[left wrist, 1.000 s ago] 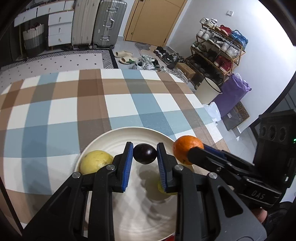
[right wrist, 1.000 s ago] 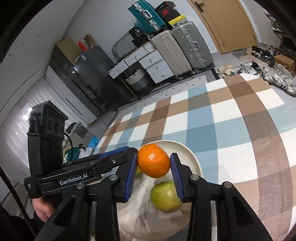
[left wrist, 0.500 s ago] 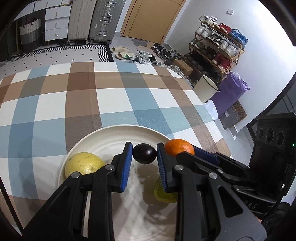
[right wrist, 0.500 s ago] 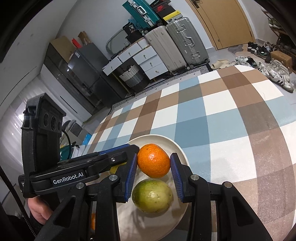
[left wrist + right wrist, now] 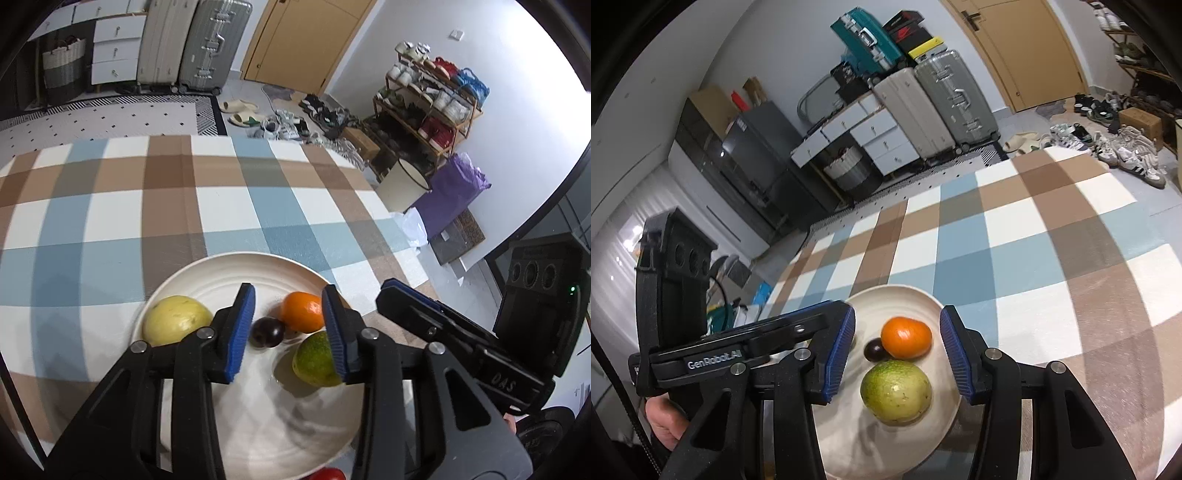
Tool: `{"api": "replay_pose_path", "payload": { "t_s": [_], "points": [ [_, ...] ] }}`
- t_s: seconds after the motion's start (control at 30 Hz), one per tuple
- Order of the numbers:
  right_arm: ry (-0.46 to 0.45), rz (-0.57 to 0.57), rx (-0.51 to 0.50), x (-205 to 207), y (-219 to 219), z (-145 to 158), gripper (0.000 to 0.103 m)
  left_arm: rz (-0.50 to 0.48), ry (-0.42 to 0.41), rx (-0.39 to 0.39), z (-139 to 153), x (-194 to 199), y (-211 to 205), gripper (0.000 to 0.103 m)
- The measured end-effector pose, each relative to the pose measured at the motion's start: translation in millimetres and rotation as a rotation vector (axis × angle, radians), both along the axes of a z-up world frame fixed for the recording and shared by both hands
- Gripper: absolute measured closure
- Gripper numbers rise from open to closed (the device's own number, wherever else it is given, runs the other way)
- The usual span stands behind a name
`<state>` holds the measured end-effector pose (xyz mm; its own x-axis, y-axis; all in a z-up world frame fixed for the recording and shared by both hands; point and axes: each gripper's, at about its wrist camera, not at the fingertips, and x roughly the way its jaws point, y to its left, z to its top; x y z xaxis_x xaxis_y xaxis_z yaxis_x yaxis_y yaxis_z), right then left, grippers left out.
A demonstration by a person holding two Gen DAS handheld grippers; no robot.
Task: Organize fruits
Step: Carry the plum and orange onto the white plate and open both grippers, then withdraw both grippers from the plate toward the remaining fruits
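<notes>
Worktop (image 5: 258,206) in checked cloth carries a white plate (image 5: 236,269) near its front edge. On the plate rest a yellow fruit (image 5: 173,319), green fruit (image 5: 895,391), orange (image 5: 905,338) and dark plum (image 5: 266,331). Both the left gripper (image 5: 288,325) and right gripper (image 5: 897,354) have jaws opening, holding nothing: release step, seemingly. Next, withdraw clear without nudging fruit.

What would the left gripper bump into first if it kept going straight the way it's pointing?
Probably the dark plum. It lies on the white plate just ahead of the left gripper, whose jaws are opening with nothing pressed between them. The orange sits right behind it. Depth is hard to judge.
</notes>
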<state>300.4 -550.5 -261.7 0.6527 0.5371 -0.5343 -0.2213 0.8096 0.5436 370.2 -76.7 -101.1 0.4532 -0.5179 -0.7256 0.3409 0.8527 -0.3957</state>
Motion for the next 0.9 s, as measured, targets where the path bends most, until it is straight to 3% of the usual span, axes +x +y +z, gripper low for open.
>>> {"api": "replay_pose_path", "payload": {
  "t_s": [0.63, 0.73, 0.9],
  "points": [
    [-0.147, 0.035, -0.075, -78.3, 14.2, 49.8, 0.035, 0.105, -0.17, 0.078, 65.8, -98.3, 46.0, 0.053],
    [-0.165, 0.043, -0.087, -93.7, 16.8, 54.3, 0.031, 0.119, -0.188, 0.081, 70.3, -117.2, 51.7, 0.045],
    [-0.165, 0.068, -0.092, -114.2, 20.5, 56.6, 0.029, 0.139, -0.214, 0.071, 74.3, -147.9, 61.7, 0.023]
  ]
}}
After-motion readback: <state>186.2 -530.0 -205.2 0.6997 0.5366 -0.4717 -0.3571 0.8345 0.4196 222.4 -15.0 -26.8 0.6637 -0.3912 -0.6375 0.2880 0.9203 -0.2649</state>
